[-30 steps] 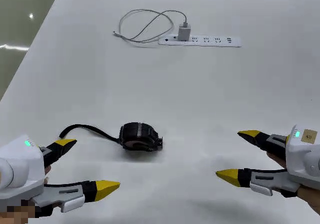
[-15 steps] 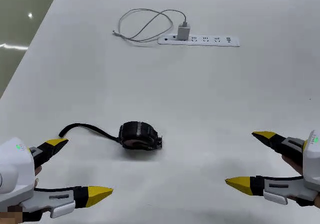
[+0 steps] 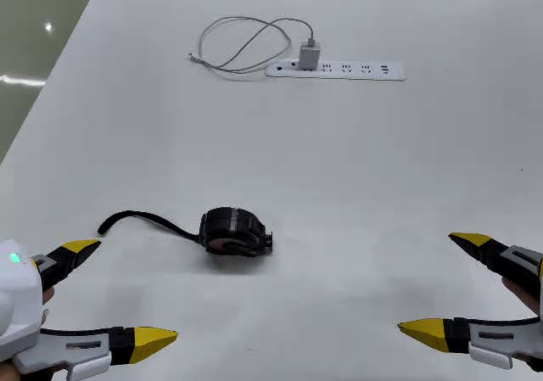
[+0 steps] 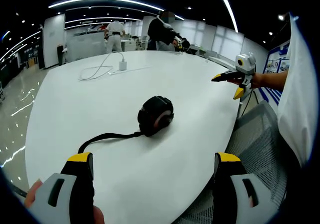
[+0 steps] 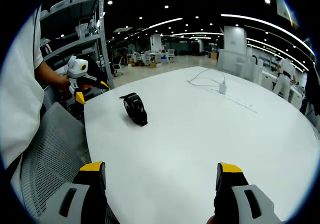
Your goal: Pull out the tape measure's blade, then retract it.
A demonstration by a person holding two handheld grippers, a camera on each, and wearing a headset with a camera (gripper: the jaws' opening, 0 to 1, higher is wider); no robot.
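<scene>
Jaws apart on both: left gripper (image 3: 136, 291) should pin the tape measure (image 3: 234, 232), right gripper (image 3: 426, 281) pull from its three o'clock end.

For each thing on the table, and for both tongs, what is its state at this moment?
tape measure: no blade out, not gripped
left tongs: open, empty
right tongs: open, empty
charger: plugged into the power strip
cable: one end in the charger, other end free
</scene>
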